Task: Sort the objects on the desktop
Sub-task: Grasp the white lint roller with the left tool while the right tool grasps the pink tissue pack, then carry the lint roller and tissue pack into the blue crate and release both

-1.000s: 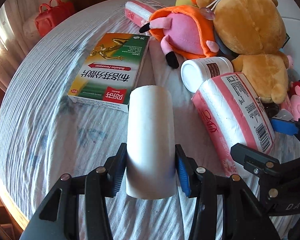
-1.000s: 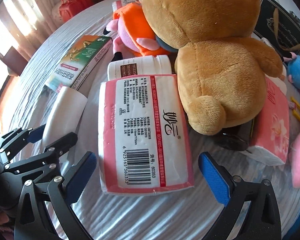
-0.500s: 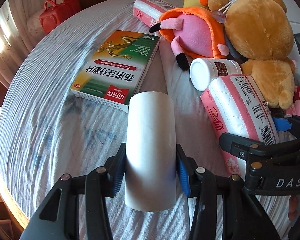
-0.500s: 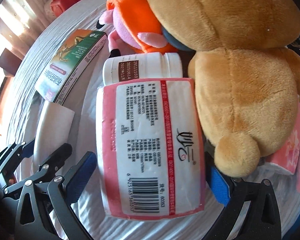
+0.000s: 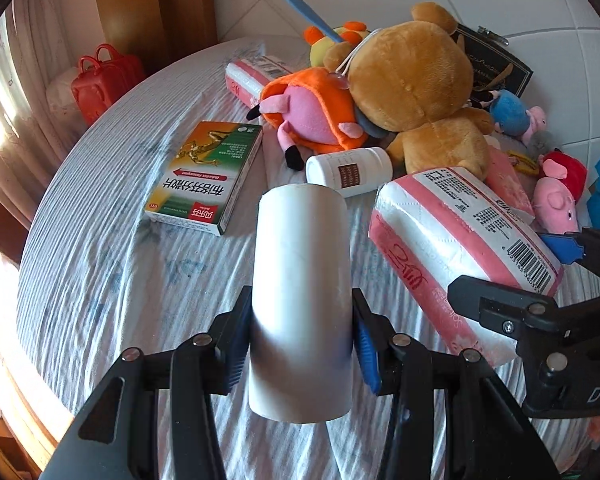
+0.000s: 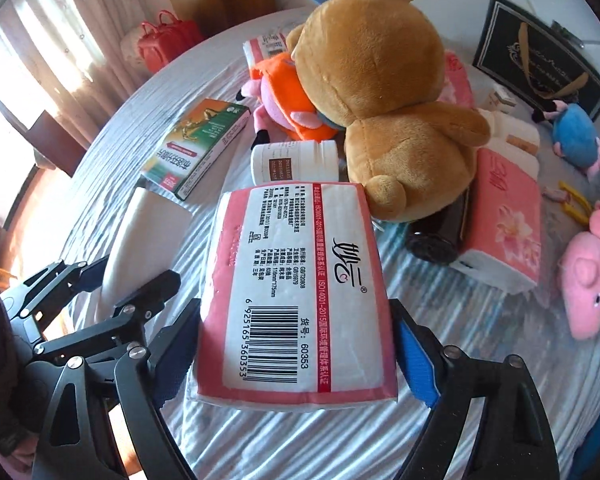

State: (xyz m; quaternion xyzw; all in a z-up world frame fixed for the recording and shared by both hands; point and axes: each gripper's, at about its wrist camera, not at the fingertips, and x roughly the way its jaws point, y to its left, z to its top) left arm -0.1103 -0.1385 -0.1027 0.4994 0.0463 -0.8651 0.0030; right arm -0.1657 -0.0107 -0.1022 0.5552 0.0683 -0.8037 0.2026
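My left gripper (image 5: 302,336) is shut on a white paper roll (image 5: 302,280), which stands up between its blue pads above the striped tablecloth (image 5: 100,280). The roll (image 6: 140,240) also shows at the left of the right wrist view. My right gripper (image 6: 296,344) straddles a pink and white tissue pack (image 6: 296,280). Its jaws are closing, and both pads press the pack's sides. The pack (image 5: 460,240) hangs slightly tilted above the cloth, just right of the roll.
A green medicine box (image 5: 204,180), a white bottle (image 5: 348,170), a brown teddy bear (image 5: 416,88) and an orange-hooded pink plush (image 5: 316,116) lie beyond. Another tissue pack (image 6: 508,216), pig plushes (image 6: 588,276) and a black box (image 6: 540,64) crowd the right. A red bag (image 5: 104,80) stands far left.
Both grippers have risen, so the table objects look smaller. The right jaws narrowed onto the tissue pack, which came up off the cloth with them. The roll stays gripped.
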